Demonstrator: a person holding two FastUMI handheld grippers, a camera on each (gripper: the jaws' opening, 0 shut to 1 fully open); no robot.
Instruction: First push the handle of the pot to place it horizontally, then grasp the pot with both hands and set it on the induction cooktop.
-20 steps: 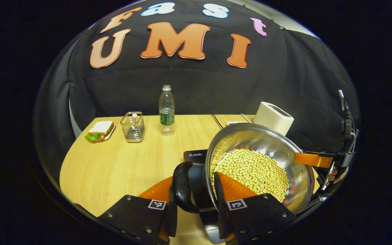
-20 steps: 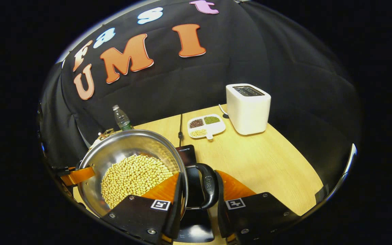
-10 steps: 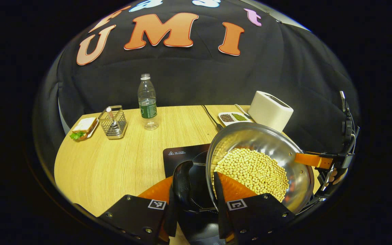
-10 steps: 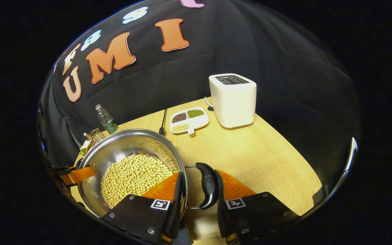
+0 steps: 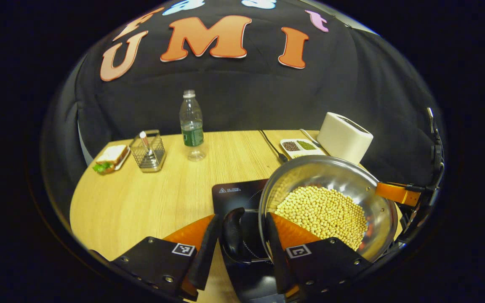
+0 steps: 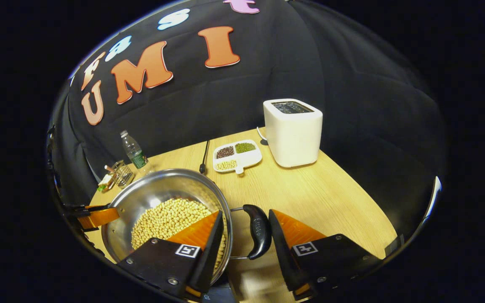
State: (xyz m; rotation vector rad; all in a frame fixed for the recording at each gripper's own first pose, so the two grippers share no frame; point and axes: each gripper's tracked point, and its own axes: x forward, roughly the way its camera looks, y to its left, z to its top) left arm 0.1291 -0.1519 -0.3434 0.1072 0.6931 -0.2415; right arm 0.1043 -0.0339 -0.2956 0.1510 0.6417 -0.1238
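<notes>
Steel pot (image 5: pixel 331 185), apparently on cooktop (image 5: pixel 236 193), tools parted

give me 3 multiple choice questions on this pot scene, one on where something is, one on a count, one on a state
1. Where is the water bottle?
A. inside the pot
B. upright at the back of the table, next to the wire basket
C. on the toaster

2. How many compartments of the divided dish hold beans?
A. one
B. three
C. six

3. What state is the right gripper in?
A. open, fingers apart either side of the pot handle
B. shut on the bottle
C. shut on the toaster

Answers:
1 B: the bottle stands by the wire basket near the wall.
2 B: dark, green and pale heaps each fill one section.
3 A: gaps show between each finger and the black handle of the pot.
</notes>
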